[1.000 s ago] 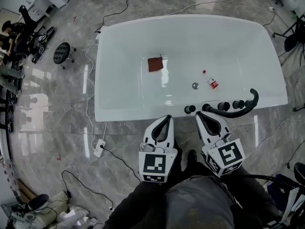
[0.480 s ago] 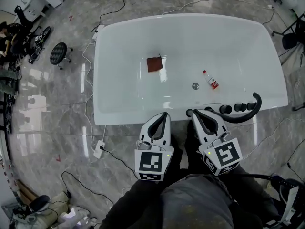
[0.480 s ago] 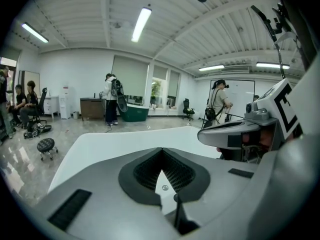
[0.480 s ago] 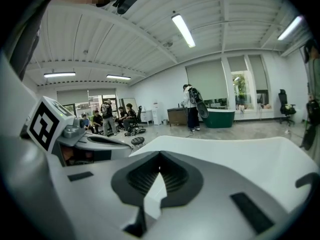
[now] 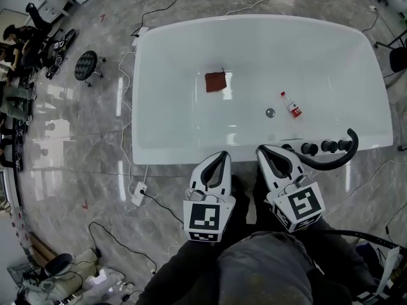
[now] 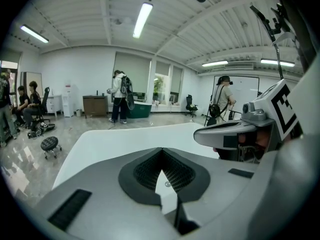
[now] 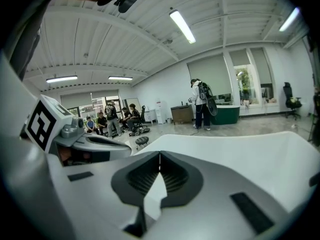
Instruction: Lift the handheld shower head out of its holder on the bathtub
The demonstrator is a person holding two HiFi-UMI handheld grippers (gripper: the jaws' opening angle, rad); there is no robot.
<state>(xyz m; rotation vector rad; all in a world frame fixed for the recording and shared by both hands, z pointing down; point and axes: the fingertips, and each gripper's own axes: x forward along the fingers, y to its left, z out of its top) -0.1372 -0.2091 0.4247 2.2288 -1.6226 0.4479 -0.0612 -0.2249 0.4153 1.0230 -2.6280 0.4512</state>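
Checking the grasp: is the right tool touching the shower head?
Apart. Right gripper view: right tool shut on nothing, shower head nowhere near, only bathtub beyond.

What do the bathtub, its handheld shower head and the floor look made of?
Bathtub: glossy white, likely acrylic or enamel, judging by its soft highlights. Handheld shower head: matte black, plastic or coated metal; cannot tell which. Floor: polished grey veined stone or tile, with bright reflections.

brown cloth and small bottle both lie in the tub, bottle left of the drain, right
Not left: in the head view the small bottle lies to the right of the drain. The brown cloth does lie in the tub with it.
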